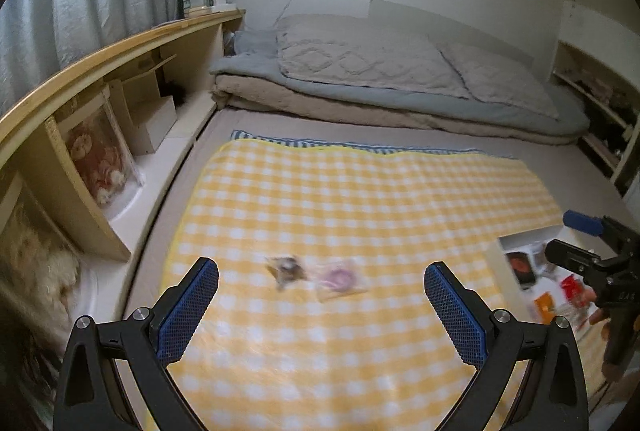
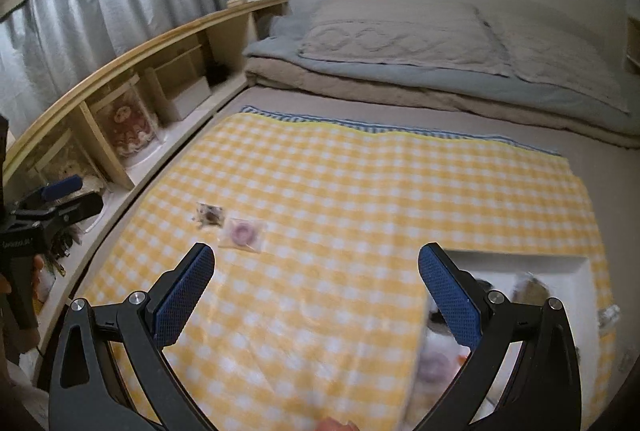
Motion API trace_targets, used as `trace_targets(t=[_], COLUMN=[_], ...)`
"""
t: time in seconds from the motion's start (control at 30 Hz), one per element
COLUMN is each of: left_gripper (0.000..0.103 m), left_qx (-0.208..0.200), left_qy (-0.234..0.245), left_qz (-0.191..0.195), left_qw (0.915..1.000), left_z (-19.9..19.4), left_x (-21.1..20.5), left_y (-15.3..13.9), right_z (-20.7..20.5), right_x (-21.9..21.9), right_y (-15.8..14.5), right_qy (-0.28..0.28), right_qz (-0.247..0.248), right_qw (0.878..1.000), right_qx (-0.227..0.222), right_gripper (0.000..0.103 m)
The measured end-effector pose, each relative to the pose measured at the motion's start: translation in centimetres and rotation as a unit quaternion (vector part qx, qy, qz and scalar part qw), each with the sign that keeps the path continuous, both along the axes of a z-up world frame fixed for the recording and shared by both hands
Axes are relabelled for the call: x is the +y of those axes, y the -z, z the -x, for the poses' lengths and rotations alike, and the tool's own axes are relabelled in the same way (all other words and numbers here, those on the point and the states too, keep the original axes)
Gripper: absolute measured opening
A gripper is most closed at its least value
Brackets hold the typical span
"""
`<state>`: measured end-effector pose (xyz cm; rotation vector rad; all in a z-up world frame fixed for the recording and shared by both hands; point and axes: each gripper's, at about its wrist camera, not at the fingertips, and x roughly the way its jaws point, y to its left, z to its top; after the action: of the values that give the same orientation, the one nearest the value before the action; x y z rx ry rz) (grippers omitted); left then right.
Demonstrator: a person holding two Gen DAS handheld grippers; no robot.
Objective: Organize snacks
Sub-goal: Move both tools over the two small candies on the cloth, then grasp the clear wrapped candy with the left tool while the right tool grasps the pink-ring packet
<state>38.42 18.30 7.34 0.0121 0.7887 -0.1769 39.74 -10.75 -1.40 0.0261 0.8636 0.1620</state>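
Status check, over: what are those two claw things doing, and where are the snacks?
Left gripper open, empty; right gripper open, empty. Two snack packets loose on checkered blanket; others in white box. Nothing in the way.

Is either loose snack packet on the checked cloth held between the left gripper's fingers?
No: the dark packet and pink-ring packet lie on the cloth, beyond the left gripper's open fingers.

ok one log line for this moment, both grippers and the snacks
left gripper: open, empty | right gripper: open, empty | two snack packets loose on checked cloth | white box: holds snacks
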Motion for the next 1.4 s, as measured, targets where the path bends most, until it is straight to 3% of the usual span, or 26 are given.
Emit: trace_targets(t=[0.23, 0.27, 0.3, 0.37, 0.4, 0.57, 0.87, 1.03, 1.17, 1.27, 1.4], left_gripper=[0.082, 0.077, 0.071, 0.059, 0.056, 0.054, 0.054, 0.054, 0.056, 0.063, 0.063], left_qx=[0.015, 0.018, 0.023, 0.038, 0.049, 0.084, 0.163, 0.189, 0.201, 0.211, 0.236], left_qy=[0.031, 0.036, 0.042, 0.048, 0.052, 0.074, 0.094, 0.116, 0.133, 0.120, 0.102], left_qz=[0.008, 0.011, 0.014, 0.025, 0.037, 0.062, 0.081, 0.088, 0.068, 0.052, 0.014], left_qw=[0.9994, 0.9991, 0.9988, 0.9978, 0.9967, 0.9918, 0.9788, 0.9710, 0.9683, 0.9687, 0.9664], left_z=[-7.8, -8.9, -10.2, -12.9, -14.5, -19.5, -25.1, -25.3, -25.6, -25.7, -27.1], left_x=[1.1, 1.1, 1.2, 1.7, 2.1, 2.5, 3.1, 2.8, 2.2, 1.8, 0.1], left_y=[5.2, 6.0, 7.0, 9.2, 10.7, 15.3, 21.6, 22.7, 22.8, 22.4, 22.5], right_z=[-6.5, -7.8, -8.7, -10.9, -11.7, -15.5, -18.6, -17.2, -14.9, -13.8, -13.5], right_x=[2.7, 3.0, 3.4, 4.2, 4.7, 7.2, 11.1, 11.9, 10.7, 9.3, 8.0], right_y=[5.2, 6.4, 7.3, 9.8, 10.8, 16.1, 21.1, 22.5, 22.2, 21.9, 22.1], right_qy=[-0.016, -0.020, -0.024, -0.037, -0.046, -0.065, -0.144, -0.203, -0.238, -0.222, -0.157], right_qz=[-0.028, -0.032, -0.031, -0.026, -0.029, -0.027, -0.026, 0.007, -0.001, -0.026, -0.094], right_qw=[0.998, 0.998, 0.997, 0.995, 0.994, 0.987, 0.980, 0.965, 0.951, 0.951, 0.955], right_qx=[0.050, 0.060, 0.068, 0.090, 0.099, 0.143, 0.132, 0.163, 0.198, 0.214, 0.235], right_gripper=[0.102, 0.092, 0.075, 0.055, 0.037, 0.020, 0.016, 0.016, 0.016, 0.017, 0.019])
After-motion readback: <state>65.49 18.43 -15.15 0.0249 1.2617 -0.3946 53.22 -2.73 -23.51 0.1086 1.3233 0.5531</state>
